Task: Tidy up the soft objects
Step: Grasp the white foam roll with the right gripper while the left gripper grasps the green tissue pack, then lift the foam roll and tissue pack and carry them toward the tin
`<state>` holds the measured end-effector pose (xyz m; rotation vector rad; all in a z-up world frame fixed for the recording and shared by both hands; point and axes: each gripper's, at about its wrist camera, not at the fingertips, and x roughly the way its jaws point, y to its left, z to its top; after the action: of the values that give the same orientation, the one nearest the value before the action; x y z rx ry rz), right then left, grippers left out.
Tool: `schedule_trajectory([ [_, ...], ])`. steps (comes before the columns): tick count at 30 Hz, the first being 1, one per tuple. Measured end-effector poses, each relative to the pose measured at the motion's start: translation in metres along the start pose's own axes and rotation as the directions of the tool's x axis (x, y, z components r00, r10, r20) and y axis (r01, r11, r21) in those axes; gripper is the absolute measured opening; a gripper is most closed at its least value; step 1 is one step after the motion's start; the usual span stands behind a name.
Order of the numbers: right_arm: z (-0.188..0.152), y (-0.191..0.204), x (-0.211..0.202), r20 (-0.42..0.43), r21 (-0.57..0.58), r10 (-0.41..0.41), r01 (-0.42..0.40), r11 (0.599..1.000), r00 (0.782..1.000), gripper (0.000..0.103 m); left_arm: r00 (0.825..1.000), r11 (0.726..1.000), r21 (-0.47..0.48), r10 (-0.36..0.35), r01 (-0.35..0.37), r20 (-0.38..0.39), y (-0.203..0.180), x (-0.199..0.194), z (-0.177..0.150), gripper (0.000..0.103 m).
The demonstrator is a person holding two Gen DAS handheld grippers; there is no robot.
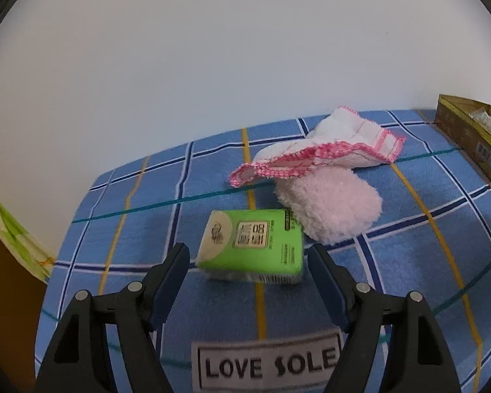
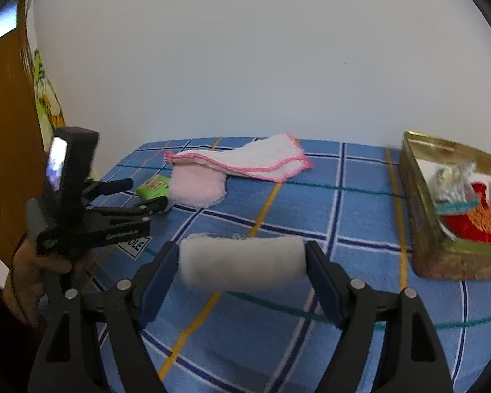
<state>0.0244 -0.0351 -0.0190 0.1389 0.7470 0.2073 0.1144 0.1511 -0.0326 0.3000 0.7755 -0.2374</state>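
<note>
The small print on the green tissue packet (image 1: pixel 250 245) is smeared and cannot be read, and its near edge is blurred. Part of the pink fluffy pad (image 1: pixel 330 209) is covered by the pink-edged white cloth (image 1: pixel 324 145). The gold box (image 2: pixel 442 229) is cut off at the right border in both views, and its contents are blurred beyond naming. The label (image 2: pixel 135 245) on the checked cloth (image 2: pixel 360 344) is half hidden behind the left gripper (image 2: pixel 147 193). The hand (image 2: pixel 32 271) beneath it is seen only as a blur.
</note>
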Motion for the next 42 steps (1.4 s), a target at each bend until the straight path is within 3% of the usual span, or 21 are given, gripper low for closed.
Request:
schedule_trajectory([
  [3, 0.0, -0.001, -0.001, 0.007, 0.0, -0.009, 0.009, 1.0, 1.0, 0.079, 1.0, 1.0, 0.007, -0.004, 0.005, -0.013, 0.003, 0.011, 0.007, 0.077],
  [6, -0.003, 0.001, 0.003, -0.008, -0.003, -0.009, 0.009, 1.0, 1.0, 0.079, 0.997, 1.0, -0.017, -0.01, 0.009, -0.075, 0.009, 0.025, 0.009, 0.077],
  [12, -0.009, 0.006, 0.01, -0.031, -0.039, -0.01, 0.009, 0.999, 0.999, 0.079, 0.992, 0.993, -0.095, -0.078, 0.069, -0.095, 0.021, 0.035, 0.008, 0.077],
  [15, -0.01, 0.009, 0.009, -0.022, -0.055, -0.009, 0.008, 0.998, 1.0, 0.079, 0.994, 0.992, -0.118, -0.053, 0.041, -0.094, 0.024, 0.033, 0.006, 0.071],
  [17, -0.01, 0.009, 0.006, -0.01, -0.058, -0.015, 0.014, 0.998, 1.0, 0.079, 0.996, 0.992, -0.126, 0.002, -0.013, -0.088, 0.024, 0.031, 0.006, 0.071],
  [21, -0.008, 0.006, 0.002, 0.027, -0.049, -0.034, 0.035, 0.998, 0.999, 0.079, 0.996, 0.983, -0.165, 0.084, -0.081, 0.011, 0.028, 0.007, 0.002, 0.071],
  [25, -0.005, 0.002, -0.005, 0.079, -0.041, -0.058, 0.061, 0.997, 0.995, 0.079, 0.974, 0.942, -0.278, 0.216, -0.188, 0.074, 0.032, -0.017, -0.005, 0.071],
  [29, -0.004, -0.005, -0.016, 0.15, -0.021, -0.091, 0.095, 0.995, 0.985, 0.079, 0.966, 0.91, -0.39, 0.211, -0.139, 0.149, 0.025, -0.037, -0.007, 0.071],
  [36, -0.003, -0.012, -0.026, 0.224, -0.019, -0.16, 0.169, 0.985, 0.961, 0.079, 0.946, 0.913, -0.394, 0.215, -0.106, 0.242, -0.023, -0.073, -0.009, 0.071],
  [42, -0.005, -0.016, -0.037, 0.282, -0.015, -0.21, 0.224, 0.975, 0.936, 0.079, 0.93, 0.903, -0.406, 0.26, -0.139, 0.261, -0.052, -0.087, -0.011, 0.071],
])
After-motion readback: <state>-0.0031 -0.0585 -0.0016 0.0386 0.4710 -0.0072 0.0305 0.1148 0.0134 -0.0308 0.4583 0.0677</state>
